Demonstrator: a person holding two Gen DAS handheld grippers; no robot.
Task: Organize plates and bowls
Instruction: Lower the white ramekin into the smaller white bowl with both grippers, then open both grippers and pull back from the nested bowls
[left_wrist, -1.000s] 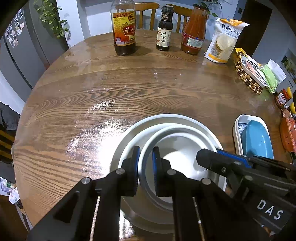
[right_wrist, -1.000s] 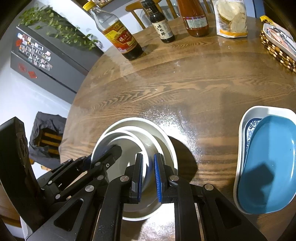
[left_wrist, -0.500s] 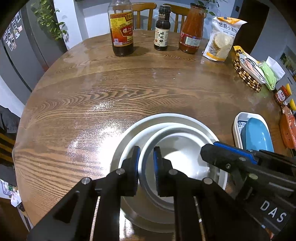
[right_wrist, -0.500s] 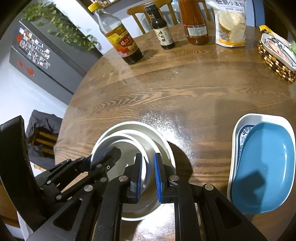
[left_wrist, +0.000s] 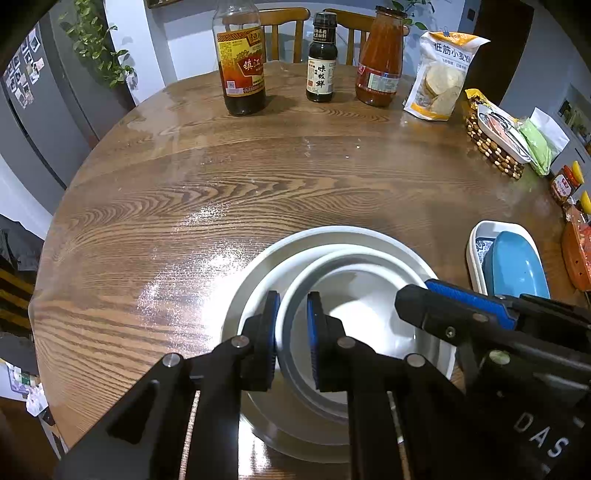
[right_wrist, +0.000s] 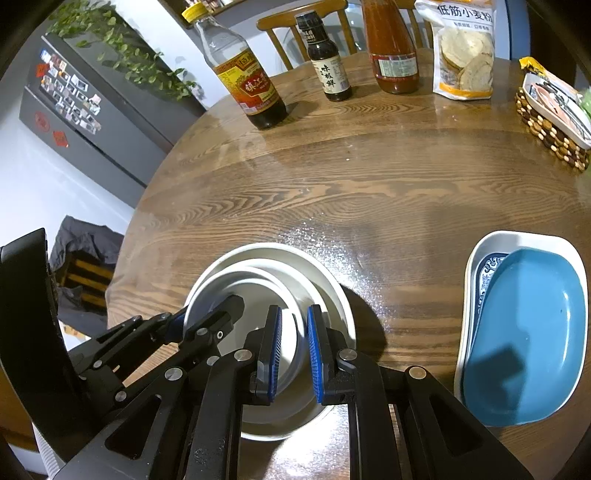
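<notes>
Three sauce bottles (left_wrist: 321, 59) and a flour bag (left_wrist: 443, 74) stand across the wooden table (left_wrist: 221, 192).

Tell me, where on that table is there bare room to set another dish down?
The widest bare wood lies mid-table, between the row of bottles at the far edge and the nested white bowls. A narrower strip runs between those bowls and the blue dish. The right edge, by the woven basket, is crowded.
</notes>
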